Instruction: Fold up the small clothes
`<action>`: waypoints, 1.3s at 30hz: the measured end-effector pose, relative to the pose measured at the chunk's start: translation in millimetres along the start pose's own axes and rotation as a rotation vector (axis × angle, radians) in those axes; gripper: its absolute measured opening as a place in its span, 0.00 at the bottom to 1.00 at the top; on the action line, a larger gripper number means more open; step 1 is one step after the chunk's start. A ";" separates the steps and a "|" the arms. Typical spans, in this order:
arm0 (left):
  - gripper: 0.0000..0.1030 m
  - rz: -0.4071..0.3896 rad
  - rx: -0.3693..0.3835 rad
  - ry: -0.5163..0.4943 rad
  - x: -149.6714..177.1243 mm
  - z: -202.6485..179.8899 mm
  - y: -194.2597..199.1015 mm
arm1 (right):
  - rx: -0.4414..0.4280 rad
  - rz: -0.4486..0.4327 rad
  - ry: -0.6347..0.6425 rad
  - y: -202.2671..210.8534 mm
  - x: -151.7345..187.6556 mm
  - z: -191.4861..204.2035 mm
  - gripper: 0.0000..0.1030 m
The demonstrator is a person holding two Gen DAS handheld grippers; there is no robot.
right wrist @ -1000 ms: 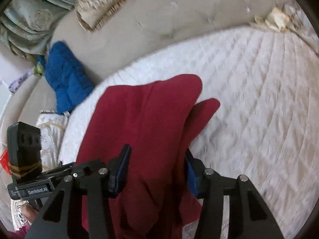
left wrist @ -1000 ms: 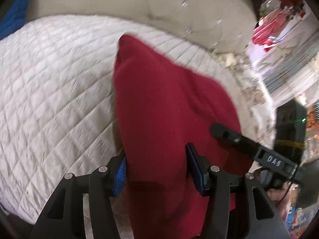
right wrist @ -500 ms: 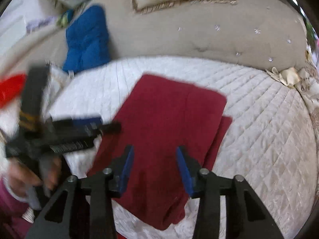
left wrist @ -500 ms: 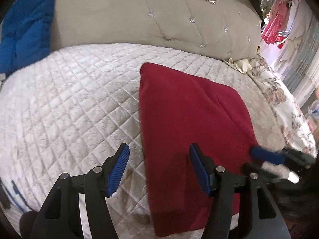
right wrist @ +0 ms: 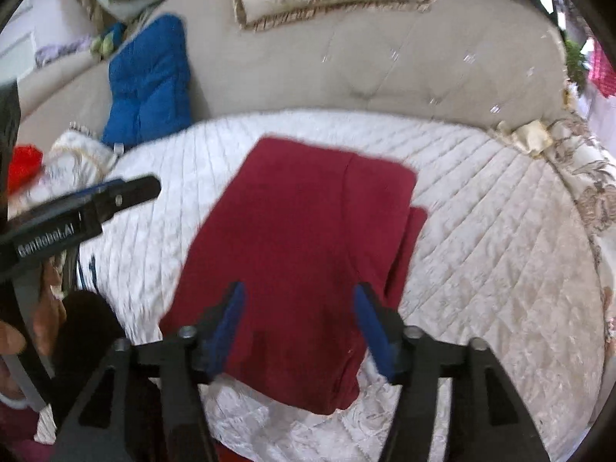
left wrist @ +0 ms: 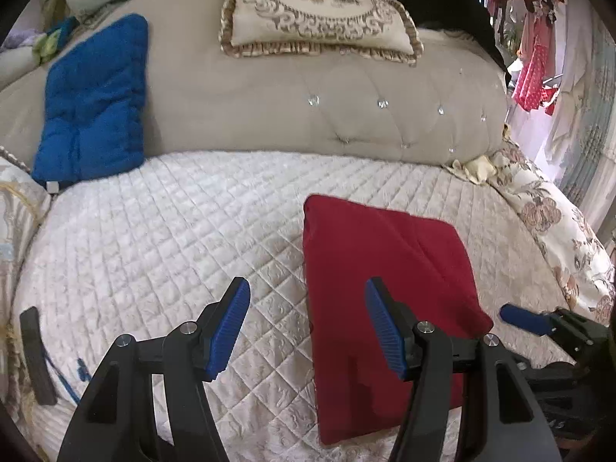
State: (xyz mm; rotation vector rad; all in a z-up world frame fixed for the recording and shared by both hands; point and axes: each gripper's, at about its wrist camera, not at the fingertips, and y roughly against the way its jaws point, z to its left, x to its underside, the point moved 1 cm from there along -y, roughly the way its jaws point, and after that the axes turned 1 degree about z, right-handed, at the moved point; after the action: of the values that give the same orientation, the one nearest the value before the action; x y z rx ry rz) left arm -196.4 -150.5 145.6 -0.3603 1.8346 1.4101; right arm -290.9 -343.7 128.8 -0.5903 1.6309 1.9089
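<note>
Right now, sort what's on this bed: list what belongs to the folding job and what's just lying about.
Job:
red garment, folded, flat on the quilt
left claw, open, empty
right claw, opening, nothing between the jaws

Lying about:
blue cushion
embroidered pillow
headboard
floral bedding

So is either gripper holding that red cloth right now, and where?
Neither. The left gripper is open, the right gripper's jaws are opening; the red cloth lies free.
</note>
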 end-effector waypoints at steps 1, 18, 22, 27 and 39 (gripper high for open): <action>0.40 -0.009 -0.006 -0.004 -0.5 -0.6 3.1 | 0.008 -0.023 -0.010 6.8 -2.7 0.6 0.68; 0.40 -0.150 -0.056 -0.038 -9.5 -16.0 59.3 | 0.083 -0.164 -0.042 62.2 -17.3 17.8 0.89; 0.40 -0.174 -0.054 -0.046 -12.0 -18.9 69.1 | 0.082 -0.189 -0.050 71.0 -21.2 21.9 0.92; 0.46 -0.188 -0.035 -0.041 -13.0 -20.7 75.5 | 0.083 -0.189 -0.042 73.5 -22.9 23.6 0.93; 0.46 -0.193 -0.040 -0.028 -13.9 -18.2 77.4 | 0.083 -0.185 -0.036 75.9 -22.1 32.6 0.93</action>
State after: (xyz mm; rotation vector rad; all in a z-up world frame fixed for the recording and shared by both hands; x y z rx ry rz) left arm -243.9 -143.6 210.5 -0.5210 1.7025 1.3134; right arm -323.7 -322.6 204.8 -0.6447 1.5675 1.7013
